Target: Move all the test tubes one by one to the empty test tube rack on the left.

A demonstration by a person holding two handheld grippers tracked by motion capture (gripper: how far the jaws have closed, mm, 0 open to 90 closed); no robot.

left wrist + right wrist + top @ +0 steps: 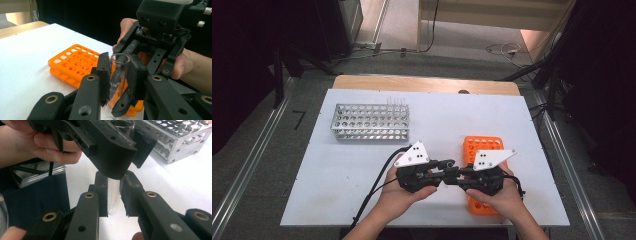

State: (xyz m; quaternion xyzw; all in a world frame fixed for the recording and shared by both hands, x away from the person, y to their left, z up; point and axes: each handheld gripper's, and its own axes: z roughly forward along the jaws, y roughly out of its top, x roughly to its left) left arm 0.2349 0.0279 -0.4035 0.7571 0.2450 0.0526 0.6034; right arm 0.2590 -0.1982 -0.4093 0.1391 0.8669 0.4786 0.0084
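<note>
Both claws meet near the table's front edge — left gripper and right gripper each clenched on one glass tube, beside the orange rack.

A white table top fills the middle of the high view, and a strip of bare wood shows along its far edge. Grey floor runs around it, with a metal rail down the left side and another rail down the right. Beyond the far edge there's a lighter stretch of floor, brightly lit, with cables lying loose on it. Dark shapes close in at the far left corner and the far right, too dim to make out.
</note>
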